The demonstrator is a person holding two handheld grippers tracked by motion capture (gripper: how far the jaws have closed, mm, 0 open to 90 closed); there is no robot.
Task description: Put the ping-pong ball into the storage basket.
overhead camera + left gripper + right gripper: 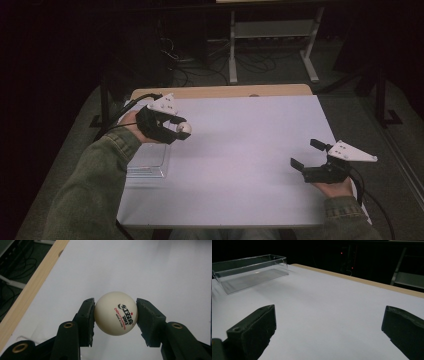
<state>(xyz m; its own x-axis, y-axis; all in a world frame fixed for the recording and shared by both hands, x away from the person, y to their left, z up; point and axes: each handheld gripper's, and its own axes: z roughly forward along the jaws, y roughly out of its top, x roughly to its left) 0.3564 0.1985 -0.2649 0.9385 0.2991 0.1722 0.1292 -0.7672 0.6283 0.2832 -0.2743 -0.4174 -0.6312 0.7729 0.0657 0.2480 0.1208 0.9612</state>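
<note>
The white counter (240,150) carries a clear plastic tray (147,162) at its left edge. The left claw (181,128) hangs just past the tray's far end, nearer to it than the right claw (306,154), so a drop probably means drawing back toward the near-left corner. The left claw is clamped on a ping-pong ball (116,313), lifted off the counter. The right claw's jaws stand wide apart near the right edge, holding nothing.

White ball (183,128) in left claw (181,127), right claw (306,153) agape over table (240,165).
</note>
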